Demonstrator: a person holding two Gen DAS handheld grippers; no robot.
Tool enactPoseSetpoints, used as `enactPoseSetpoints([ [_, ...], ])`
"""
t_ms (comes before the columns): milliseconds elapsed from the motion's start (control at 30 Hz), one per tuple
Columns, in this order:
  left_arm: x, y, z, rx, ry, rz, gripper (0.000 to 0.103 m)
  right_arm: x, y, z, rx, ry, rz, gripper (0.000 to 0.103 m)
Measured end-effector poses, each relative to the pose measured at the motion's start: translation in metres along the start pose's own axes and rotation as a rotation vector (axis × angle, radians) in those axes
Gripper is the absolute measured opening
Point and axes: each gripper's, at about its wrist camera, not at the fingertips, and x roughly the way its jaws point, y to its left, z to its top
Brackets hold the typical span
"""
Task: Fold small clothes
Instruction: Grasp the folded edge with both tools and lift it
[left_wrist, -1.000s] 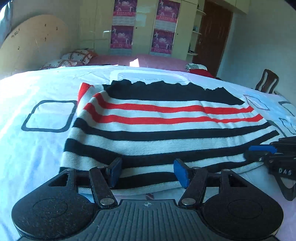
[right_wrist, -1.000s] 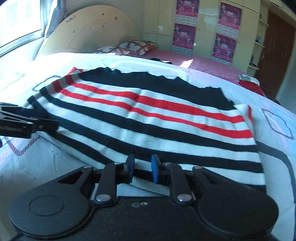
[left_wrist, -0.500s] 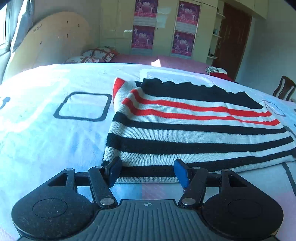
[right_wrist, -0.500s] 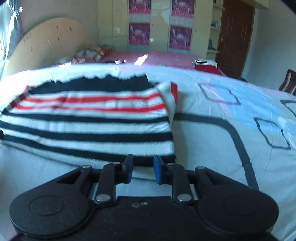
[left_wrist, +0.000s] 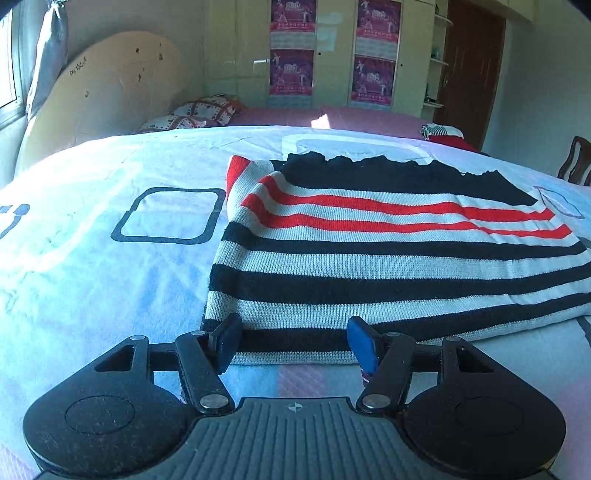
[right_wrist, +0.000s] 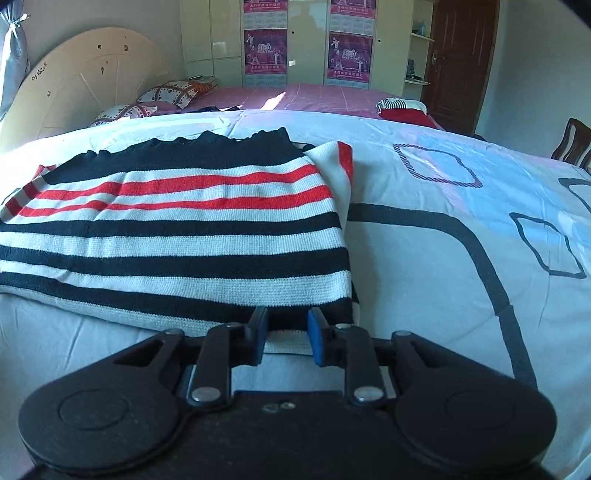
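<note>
Sunlit bedding fills both views: a pale blue sheet (left_wrist: 92, 258) printed with dark rounded squares covers the near bed, and behind it a second bed with a pink cover (right_wrist: 314, 96) runs toward cream wardrobe doors hung with purple posters (left_wrist: 291, 70). A round wooden board (right_wrist: 85, 88) leans against the wall at the left, a dark wooden door (right_wrist: 461, 62) stands at the right, and patterned pillows (right_wrist: 173, 92) lie near the board.

On the blue sheet lies a folded striped sweater (left_wrist: 388, 251), knitted in black, white and red bands, with its black ruffled edge on the far side and its hem toward the cameras.

The left gripper (left_wrist: 293, 341) sits at the sweater's near left corner with its jaws spread wide. The hem lies between the blue pads (left_wrist: 364, 341), which stand clear of the fabric on both sides.

The right gripper (right_wrist: 284, 334) is at the near right corner, jaws narrow but parted. A strip of the white hem shows in the gap, and the pads do not press on it.
</note>
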Motion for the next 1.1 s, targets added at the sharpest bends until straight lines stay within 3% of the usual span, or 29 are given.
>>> enactPoseSetpoints([
  [200, -0.003, -0.004, 0.004, 0.018, 0.032, 0.017, 0.063, 0.001, -0.003, -0.001, -0.002, -0.001, 0.019, 0.025],
  [367, -0.028, -0.009, 0.0, 0.012, 0.038, 0.053, 0.063, 0.002, -0.008, 0.001, -0.009, 0.012, 0.047, 0.025],
  [467, -0.038, -0.002, -0.012, -0.047, 0.056, 0.035, 0.063, 0.002, -0.007, 0.001, -0.028, 0.017, 0.048, 0.025],
  [533, -0.045, 0.008, -0.022, -0.14, 0.058, -0.033, 0.063, 0.002, -0.005, 0.001, -0.037, 0.017, 0.044, 0.026],
  [600, -0.048, 0.023, -0.033, -0.291, 0.069, -0.147, 0.063, -0.003, -0.005, 0.003, -0.021, -0.001, 0.033, 0.021],
  [700, -0.045, 0.045, -0.052, -0.527, 0.06, -0.288, 0.063, -0.025, -0.001, -0.001, 0.017, -0.107, 0.097, 0.016],
  [900, -0.011, 0.065, -0.069, -0.831, 0.01, -0.386, 0.062, -0.042, 0.028, 0.01, -0.003, -0.192, 0.232, 0.008],
  [1100, 0.018, 0.062, -0.054, -0.888, -0.043, -0.384, 0.062, -0.029, 0.053, 0.039, 0.002, -0.189, 0.307, 0.008],
])
